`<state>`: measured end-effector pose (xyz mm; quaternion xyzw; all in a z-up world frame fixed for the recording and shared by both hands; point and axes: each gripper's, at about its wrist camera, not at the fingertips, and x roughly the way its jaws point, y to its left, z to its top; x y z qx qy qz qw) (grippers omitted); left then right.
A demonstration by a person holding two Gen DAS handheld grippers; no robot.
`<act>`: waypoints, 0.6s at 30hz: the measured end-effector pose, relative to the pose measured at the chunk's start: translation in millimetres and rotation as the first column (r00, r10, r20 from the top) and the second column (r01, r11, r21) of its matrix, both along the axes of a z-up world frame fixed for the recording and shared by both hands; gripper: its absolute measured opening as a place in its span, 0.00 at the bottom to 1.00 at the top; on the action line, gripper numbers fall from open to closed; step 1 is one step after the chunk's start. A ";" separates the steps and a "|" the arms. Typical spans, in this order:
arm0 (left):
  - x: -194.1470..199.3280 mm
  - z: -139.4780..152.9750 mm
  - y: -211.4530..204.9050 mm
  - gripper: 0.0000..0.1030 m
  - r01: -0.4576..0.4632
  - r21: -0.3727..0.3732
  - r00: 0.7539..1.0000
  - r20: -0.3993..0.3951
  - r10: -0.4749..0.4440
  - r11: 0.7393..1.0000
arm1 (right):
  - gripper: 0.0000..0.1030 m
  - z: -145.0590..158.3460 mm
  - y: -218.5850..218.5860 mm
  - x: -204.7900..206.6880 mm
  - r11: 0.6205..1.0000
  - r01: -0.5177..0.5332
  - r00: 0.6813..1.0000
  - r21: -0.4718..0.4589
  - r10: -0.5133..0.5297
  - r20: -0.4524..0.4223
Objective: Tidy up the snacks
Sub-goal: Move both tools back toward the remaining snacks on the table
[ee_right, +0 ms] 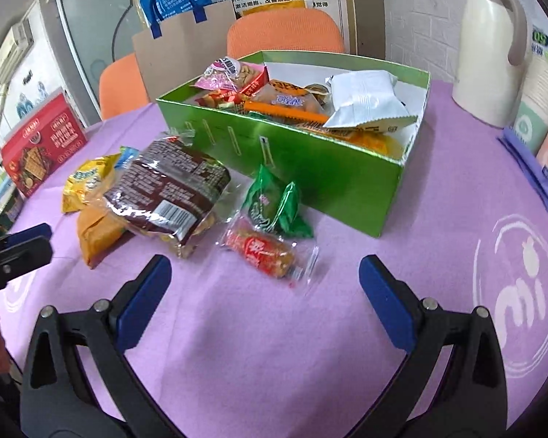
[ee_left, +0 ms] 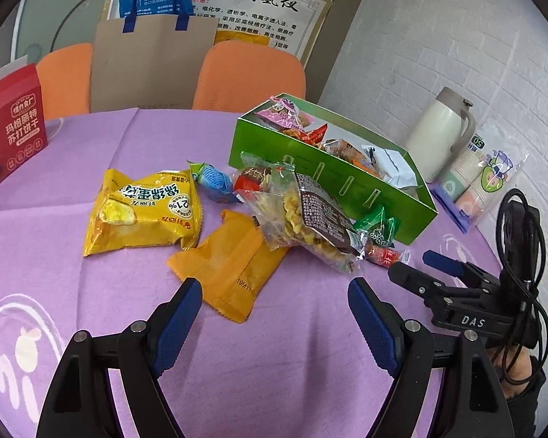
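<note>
left gripper (ee_left: 274, 292) wide open, empty, over orange packet (ee_left: 230, 273); right gripper (ee_right: 265, 273) wide open, empty, near red snack (ee_right: 266, 252) beside green box (ee_right: 310, 168).

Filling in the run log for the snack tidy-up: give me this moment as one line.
left gripper: open, empty, over flat orange packet | right gripper: open, empty, near clear red-sausage wrapper | green cardboard box: part-filled

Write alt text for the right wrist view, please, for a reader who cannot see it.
An open right gripper hovers above a purple tablecloth, facing a small clear-wrapped red snack and a green twisted-wrapper snack. Behind them stands an open green cardboard box already holding several packets. To the left lie a brown-labelled clear bag and yellow packets.
</note>
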<state>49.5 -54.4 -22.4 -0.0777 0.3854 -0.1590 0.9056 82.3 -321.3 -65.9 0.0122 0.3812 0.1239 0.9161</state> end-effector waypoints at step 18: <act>-5.4 -10.7 26.5 0.81 0.004 -0.039 1.000 -0.022 -0.004 0.999 | 0.59 3.3 22.4 -19.5 0.971 -0.223 0.972 0.087 0.228 -0.058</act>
